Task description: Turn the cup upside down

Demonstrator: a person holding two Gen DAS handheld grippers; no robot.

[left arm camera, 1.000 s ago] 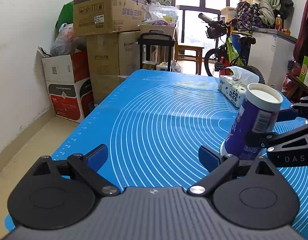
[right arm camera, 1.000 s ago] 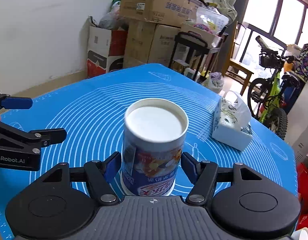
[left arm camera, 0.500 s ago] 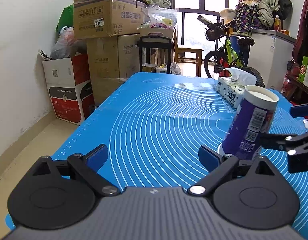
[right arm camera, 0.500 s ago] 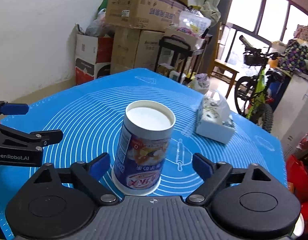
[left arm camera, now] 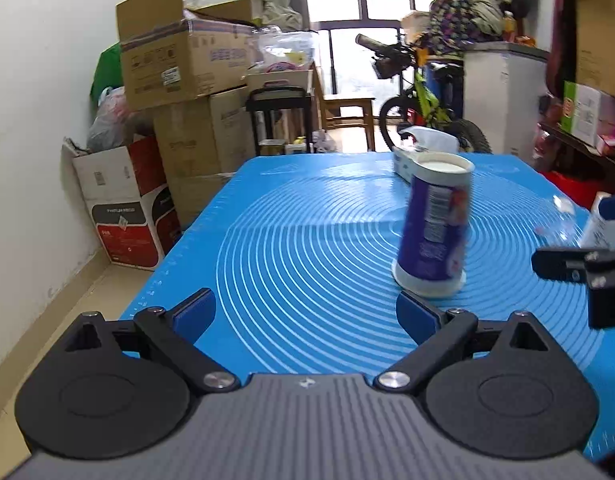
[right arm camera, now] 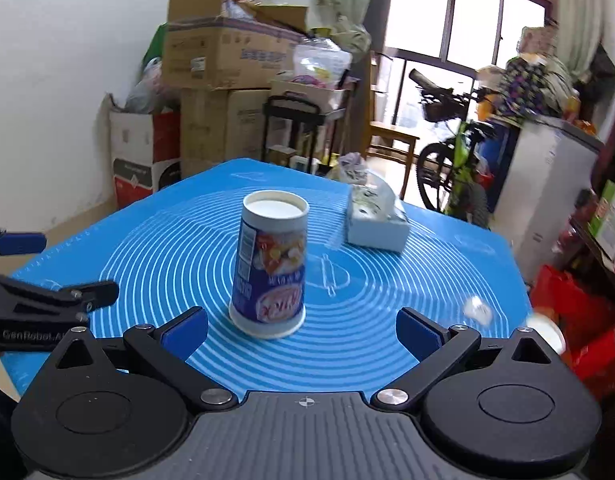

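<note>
A tall purple printed paper cup (right arm camera: 270,266) stands upside down on the blue mat (right arm camera: 387,356), white base up and wide rim on the mat. It also shows in the left wrist view (left arm camera: 434,225), right of centre. My right gripper (right arm camera: 301,330) is open and empty, just short of the cup, not touching it. My left gripper (left arm camera: 305,312) is open and empty, to the left of the cup. The right gripper's fingers (left arm camera: 579,264) show at the right edge of the left wrist view.
A tissue box (right arm camera: 375,220) lies on the mat behind the cup. Stacked cardboard boxes (right arm camera: 227,80), a black trolley (right arm camera: 293,132) and a bicycle (right arm camera: 455,152) stand beyond the table. A small white object (right arm camera: 477,310) lies near the mat's right edge.
My right gripper has opened, let go of the cup and pulled back. The cup now stands free on the mat. The left gripper has stayed open and shifted slightly.
</note>
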